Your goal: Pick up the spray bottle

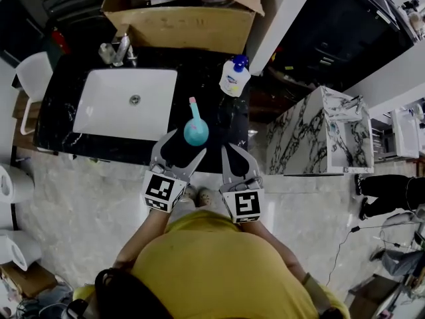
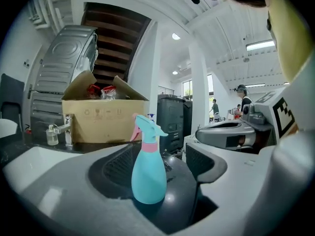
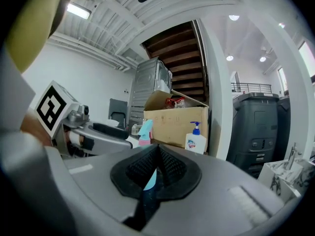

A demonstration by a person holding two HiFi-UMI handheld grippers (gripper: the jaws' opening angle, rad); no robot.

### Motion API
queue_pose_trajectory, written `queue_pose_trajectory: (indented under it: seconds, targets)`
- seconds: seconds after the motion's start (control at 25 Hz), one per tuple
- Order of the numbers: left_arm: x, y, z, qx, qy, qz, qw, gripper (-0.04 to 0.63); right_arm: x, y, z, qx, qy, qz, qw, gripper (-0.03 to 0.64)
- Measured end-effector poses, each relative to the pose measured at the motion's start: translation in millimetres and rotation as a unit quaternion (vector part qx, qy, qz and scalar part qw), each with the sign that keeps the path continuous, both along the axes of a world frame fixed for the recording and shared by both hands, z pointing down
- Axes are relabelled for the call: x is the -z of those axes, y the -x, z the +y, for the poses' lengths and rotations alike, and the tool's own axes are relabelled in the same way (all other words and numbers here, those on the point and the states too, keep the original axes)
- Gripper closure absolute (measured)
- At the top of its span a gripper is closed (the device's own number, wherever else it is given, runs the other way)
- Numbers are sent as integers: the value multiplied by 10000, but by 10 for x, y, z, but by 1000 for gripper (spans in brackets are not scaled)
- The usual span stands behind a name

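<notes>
1. a white sink [image 1: 99, 105] is set into the left part of a black countertop [image 1: 222, 121], with a faucet [image 1: 119, 48] at its far edge and a cardboard box [image 1: 179, 28] behind it.
2. left arm: the forearm reaches forward from the yellow-shirted torso [image 1: 219, 264]. its marker cube [image 1: 163, 193] sits nearest the body, and the tool angles inward to the right over the counter's near edge, close to level with the nose dipped slightly.
3. the left gripper [image 1: 187, 143] has its jaws spread wide. in the left gripper view [image 2: 172, 168] the ribbed pads stand on either side of the bottle, with a clear gap at the right pad. no pad presses on the bottle.
4. the spray bottle [image 1: 196, 131] is teal with a pink collar and trigger. it stands upright on the countertop just right of the sink, between the left jaws [image 2: 148, 173].
5. right arm: it runs parallel to the left and close beside it, pointing straight ahead. the right gripper [image 1: 234, 153] has its jaws pressed together at the tips [image 3: 156, 151] with nothing pinched. the bottle [image 3: 145, 128] stands beyond, to the left.
6. a white soap pump bottle [image 1: 234, 77] stands farther back on the right.
</notes>
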State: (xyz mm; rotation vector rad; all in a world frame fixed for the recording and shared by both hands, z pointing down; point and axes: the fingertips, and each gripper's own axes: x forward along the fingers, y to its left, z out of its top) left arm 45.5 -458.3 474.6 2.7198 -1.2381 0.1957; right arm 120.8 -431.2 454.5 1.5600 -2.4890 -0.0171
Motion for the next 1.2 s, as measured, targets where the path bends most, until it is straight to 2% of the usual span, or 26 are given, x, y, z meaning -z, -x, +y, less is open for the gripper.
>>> queue_pose_trajectory:
  seconds: [0.36,0.52,1.0,1.2]
  targets:
    - [-551,-105,-261,-225,343,-410,9983,203,-224,-60,-156,-176,253,101,9995,617]
    - [-729,-166,-366,-322,510,-479,9970,194,-282,-78,-202,-222,340,144,9991,617]
    - [-1037,-284,-563,-551,724,-957,9912,186,-385,-118,-301,-311,519,158,9980,617]
    - [-1067,-311,-576,-630,669,-987,9909,192,-431,-157,-308,-374,569,171,9975,617]
